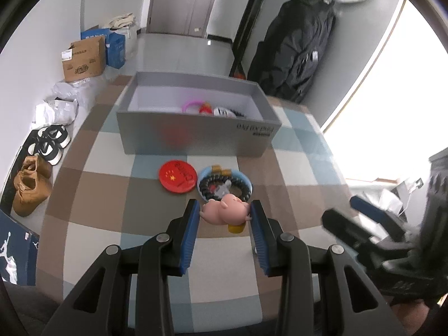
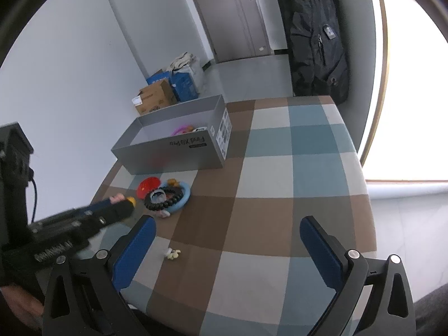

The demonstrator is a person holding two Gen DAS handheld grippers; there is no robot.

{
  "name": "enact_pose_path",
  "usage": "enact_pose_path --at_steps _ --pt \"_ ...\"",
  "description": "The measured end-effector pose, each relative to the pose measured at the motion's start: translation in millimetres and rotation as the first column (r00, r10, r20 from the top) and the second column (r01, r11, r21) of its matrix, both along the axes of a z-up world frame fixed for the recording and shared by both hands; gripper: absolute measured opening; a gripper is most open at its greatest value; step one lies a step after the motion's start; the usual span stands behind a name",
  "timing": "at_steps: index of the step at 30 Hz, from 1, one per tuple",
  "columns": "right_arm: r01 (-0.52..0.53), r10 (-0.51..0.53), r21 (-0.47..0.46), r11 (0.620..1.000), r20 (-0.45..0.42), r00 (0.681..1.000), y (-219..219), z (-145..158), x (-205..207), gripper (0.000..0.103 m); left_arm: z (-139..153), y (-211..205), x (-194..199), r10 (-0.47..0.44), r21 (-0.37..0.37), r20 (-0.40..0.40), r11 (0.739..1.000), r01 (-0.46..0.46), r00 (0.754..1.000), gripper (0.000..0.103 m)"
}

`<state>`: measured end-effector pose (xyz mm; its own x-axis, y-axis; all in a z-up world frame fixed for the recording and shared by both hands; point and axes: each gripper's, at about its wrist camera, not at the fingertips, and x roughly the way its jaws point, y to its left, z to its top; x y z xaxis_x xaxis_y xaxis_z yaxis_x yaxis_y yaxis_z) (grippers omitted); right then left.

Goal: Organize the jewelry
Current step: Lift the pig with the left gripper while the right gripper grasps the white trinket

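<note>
My left gripper [image 1: 224, 214] is shut on a pink pig charm [image 1: 224, 210] with a yellow piece under it, just above the checkered tablecloth. Right behind it lie a blue ring [image 1: 246, 180] and a black bead bracelet [image 1: 208, 189], with a red round badge [image 1: 177, 177] to their left. The open grey box [image 1: 196, 128] stands further back and holds a pink bangle [image 1: 191, 105] and other pieces. My right gripper [image 2: 226, 240] is open and empty over the cloth. A small pale yellow trinket [image 2: 173, 253] lies near its left finger. The left gripper [image 2: 112, 208] shows blurred in the right wrist view.
The table's right edge runs beside a bright window. Shoes [image 1: 32, 187], cardboard boxes [image 1: 82, 58] and bags lie on the floor at the left. A black backpack [image 1: 296, 47] hangs beyond the box.
</note>
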<state>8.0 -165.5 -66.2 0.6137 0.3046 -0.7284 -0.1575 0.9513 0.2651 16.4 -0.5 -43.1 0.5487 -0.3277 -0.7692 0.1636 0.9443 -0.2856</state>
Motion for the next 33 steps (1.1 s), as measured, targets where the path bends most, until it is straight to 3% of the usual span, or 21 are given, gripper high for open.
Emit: enact_pose_path --at_steps 13,19,27,30,33 --pt "-0.13 0.13 -0.042 0.991 0.006 0.991 25 -4 -4 0.099 19 18 -1 0.03 -0.082 0.05 0.996 -0.026 0.998 0.031" --pt "-0.222 0.221 -0.071 0.973 -0.015 0.975 46 -12 -7 0.083 24 32 0 0.057 -0.136 0.055 0.989 -0.049 0.997 0.031" --pt "-0.291 0.286 -0.119 0.949 -0.057 0.957 65 -25 -8 0.051 22 46 3 0.09 -0.173 0.047 0.982 -0.08 0.995 0.031" --pt "-0.314 0.308 -0.158 0.936 -0.062 0.949 73 -29 -10 0.045 19 50 5 0.095 -0.184 0.035 0.979 -0.087 0.995 0.031" --pt "-0.329 0.323 -0.227 0.917 -0.066 0.944 82 -34 -13 0.044 17 52 6 0.1 -0.189 0.027 0.978 -0.093 0.995 0.031"
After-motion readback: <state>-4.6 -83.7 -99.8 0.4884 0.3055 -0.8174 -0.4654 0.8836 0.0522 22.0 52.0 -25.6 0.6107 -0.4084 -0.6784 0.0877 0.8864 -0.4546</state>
